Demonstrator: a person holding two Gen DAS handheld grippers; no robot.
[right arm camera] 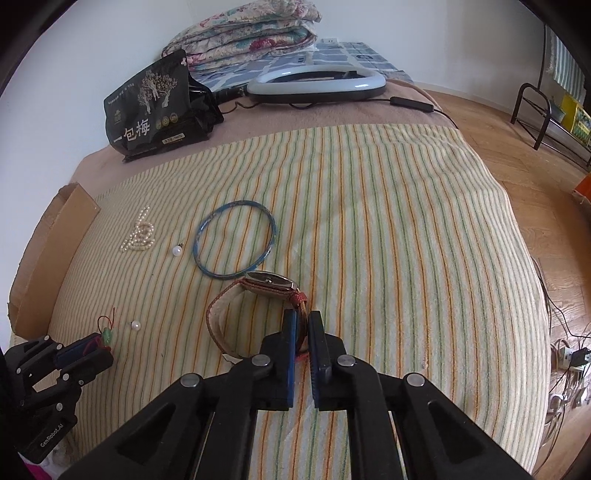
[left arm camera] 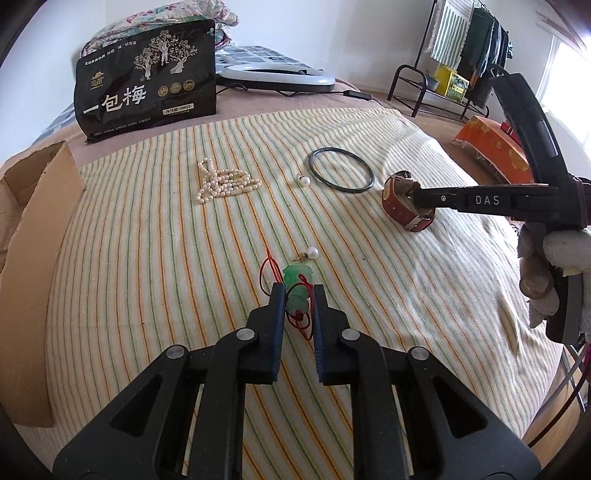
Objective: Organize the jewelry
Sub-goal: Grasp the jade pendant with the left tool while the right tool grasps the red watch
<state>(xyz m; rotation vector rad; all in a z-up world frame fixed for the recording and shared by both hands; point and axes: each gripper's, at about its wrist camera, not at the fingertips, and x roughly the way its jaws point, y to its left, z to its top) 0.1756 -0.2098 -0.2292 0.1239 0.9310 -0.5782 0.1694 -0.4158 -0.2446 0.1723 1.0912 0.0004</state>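
On the striped cloth [left arm camera: 147, 258] lie a pearl necklace [left arm camera: 225, 183], a dark bangle [left arm camera: 341, 169], two pearl earrings [left arm camera: 303, 181] [left arm camera: 311, 253], a green jade pendant on red cord [left arm camera: 297, 290] and a brown-strapped watch [left arm camera: 404, 203]. My left gripper [left arm camera: 298, 291] has its fingers on both sides of the pendant, closed on it. My right gripper [right arm camera: 302, 317] is shut on the watch strap [right arm camera: 301, 301]; the watch face [right arm camera: 269, 282] stands on edge. The left gripper with the pendant also shows in the right wrist view [right arm camera: 92, 349].
A cardboard box [left arm camera: 33, 229] stands at the left edge of the bed. A black snack bag [left arm camera: 147, 77] stands at the back, with a ring light [left arm camera: 275, 75] and folded quilts [right arm camera: 251, 29] behind it. Wooden floor and a clothes rack [left arm camera: 469, 51] lie to the right.
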